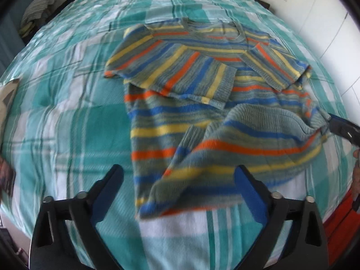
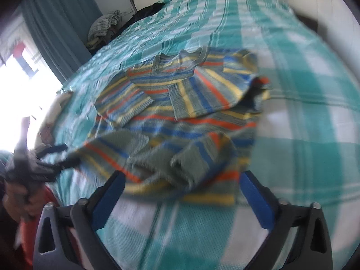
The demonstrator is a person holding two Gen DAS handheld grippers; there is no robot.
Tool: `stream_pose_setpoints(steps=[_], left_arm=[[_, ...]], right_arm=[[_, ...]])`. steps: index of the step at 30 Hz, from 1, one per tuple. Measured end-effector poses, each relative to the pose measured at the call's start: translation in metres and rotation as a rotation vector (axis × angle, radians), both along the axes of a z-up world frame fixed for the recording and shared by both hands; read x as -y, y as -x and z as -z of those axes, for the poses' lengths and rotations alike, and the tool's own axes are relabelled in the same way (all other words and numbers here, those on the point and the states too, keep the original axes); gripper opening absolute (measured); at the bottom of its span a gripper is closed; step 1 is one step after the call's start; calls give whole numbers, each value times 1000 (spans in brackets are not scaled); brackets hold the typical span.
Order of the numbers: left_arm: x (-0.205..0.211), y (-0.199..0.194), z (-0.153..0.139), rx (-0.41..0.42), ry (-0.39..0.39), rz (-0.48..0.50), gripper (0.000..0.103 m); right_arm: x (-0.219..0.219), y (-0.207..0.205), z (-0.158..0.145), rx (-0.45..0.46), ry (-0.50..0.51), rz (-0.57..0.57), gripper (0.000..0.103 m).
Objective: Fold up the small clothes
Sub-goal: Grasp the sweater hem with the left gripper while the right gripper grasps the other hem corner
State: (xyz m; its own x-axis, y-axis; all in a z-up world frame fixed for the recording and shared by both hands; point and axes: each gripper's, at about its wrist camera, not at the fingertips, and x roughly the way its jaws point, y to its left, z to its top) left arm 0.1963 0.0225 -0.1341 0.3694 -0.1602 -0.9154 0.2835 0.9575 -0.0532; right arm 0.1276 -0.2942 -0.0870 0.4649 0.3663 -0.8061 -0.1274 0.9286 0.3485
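Observation:
A small knit sweater (image 1: 202,117) (image 2: 180,117), striped grey-green, blue, yellow and orange, lies on a teal and white plaid bedspread (image 1: 67,112) (image 2: 303,112). Both sleeves are folded across its chest. Its bottom hem is rumpled and turned up towards the collar. My left gripper (image 1: 178,175) hangs over the hem's near left corner, jaws wide, cloth between them but the pads not pressing. My right gripper (image 2: 182,180) stands the same way over the hem's right part. From the left wrist, the right gripper (image 1: 344,130) shows at the sweater's right corner. From the right wrist, the left gripper (image 2: 63,157) shows at the left corner.
A heap of clothes (image 1: 38,9) (image 2: 103,27) sits by the bed's far left corner, near teal curtains (image 2: 56,22) and a bright window (image 2: 18,78). White panels (image 1: 315,22) run along the right. A person's hand and red garment (image 2: 24,202) are close to the near edge.

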Motion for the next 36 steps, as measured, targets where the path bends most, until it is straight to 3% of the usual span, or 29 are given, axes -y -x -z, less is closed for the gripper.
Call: stream_pose_setpoints(steps=[1,2,3,5,10,12,14,16,18,21,23,26,29,31,32,33,34,35,36], left_arm=[[3,-3,3,-12,13,11,55],[3,-4,5,-39,42,28,13],[1,-3,6,-58,72,41,4],[-4,14,-8,4,116,73,3],[-31,97,-57,124,166,261,3],[-38,131,-61,133,83,347,9],[-46,158,-53,70,-13,405,12],[-61,171,-45,5,-41,386,26],[-76,169,-46,-7,-44,304,51],[-92,151,-51,-8,27,135,75],[-94,132,-45,-46,118,14,84],[-82,115,-19,-151,248,-71,84],[-52,106,10,-240,262,-99,84],[-36,106,25,-295,253,-117,77],[-32,109,30,-302,248,-123,60],[-30,110,30,-293,243,-126,36],[-30,112,29,-291,269,-116,18],[-34,112,28,-315,335,-99,7],[-38,112,25,-316,349,-99,6]], right_arm=[[2,-10,6,-30,-56,8,45],[6,-18,13,-63,-123,24,26],[11,-21,16,-80,-165,50,9],[9,-14,5,-53,-149,35,9],[11,64,-56,22,-131,-113,9],[15,116,-70,-19,-78,-138,9],[20,150,-65,-104,-28,-127,9],[25,181,-41,-225,55,-76,10],[31,194,-19,-281,94,-18,16],[47,201,3,-338,62,81,35],[53,197,1,-320,22,117,42],[61,189,-4,-281,-48,141,46],[66,179,1,-279,-96,156,46],[64,180,8,-290,-129,151,46],[62,179,14,-296,-144,136,46],[57,176,20,-296,-150,111,46],[51,175,25,-296,-156,81,46],[44,170,31,-301,-165,58,46],[37,165,40,-317,-186,13,39]])
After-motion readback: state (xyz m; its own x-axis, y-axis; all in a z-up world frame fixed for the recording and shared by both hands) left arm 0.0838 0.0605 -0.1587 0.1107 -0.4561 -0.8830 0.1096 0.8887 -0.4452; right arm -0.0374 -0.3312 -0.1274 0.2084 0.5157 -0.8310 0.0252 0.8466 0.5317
